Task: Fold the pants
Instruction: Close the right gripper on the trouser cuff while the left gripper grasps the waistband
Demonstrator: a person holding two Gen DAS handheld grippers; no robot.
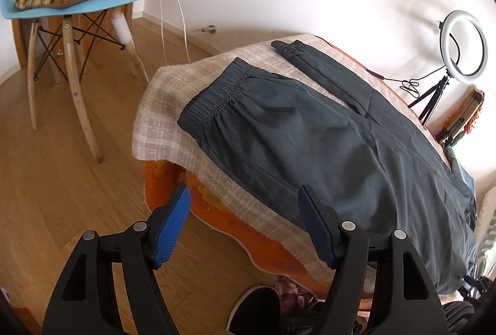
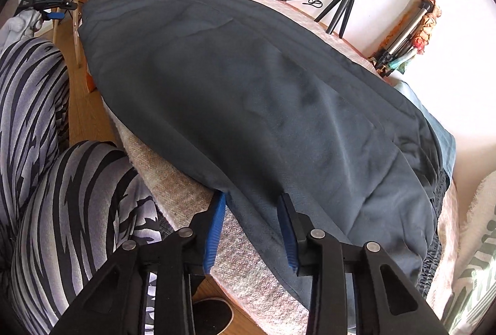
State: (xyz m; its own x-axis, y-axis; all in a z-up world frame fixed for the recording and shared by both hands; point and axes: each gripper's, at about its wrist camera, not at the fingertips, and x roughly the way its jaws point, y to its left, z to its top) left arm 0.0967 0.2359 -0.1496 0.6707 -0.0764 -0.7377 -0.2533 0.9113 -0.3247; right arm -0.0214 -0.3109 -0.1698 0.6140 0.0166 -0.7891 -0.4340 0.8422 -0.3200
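Dark grey pants (image 1: 325,136) lie flat on a beige checked cloth (image 1: 173,105) over a small table, the elastic waistband (image 1: 214,96) at the left end and a leg cuff (image 1: 288,48) folded back at the far side. My left gripper (image 1: 245,198) is open and empty, hovering over the table's near edge beside the pants. In the right wrist view the pants (image 2: 248,80) fill the table. My right gripper (image 2: 252,201) is open at the pants' near edge, its fingertips (image 2: 283,201) touching the fabric. The left gripper also shows there (image 2: 52,14), far left.
A blue chair (image 1: 77,3) with a leopard cushion and white cables stands left on the wooden floor. A ring light on a tripod (image 1: 465,46) stands at the table's far right. The person's striped legs (image 2: 46,133) are left of the table. A shoe (image 1: 254,307) is below.
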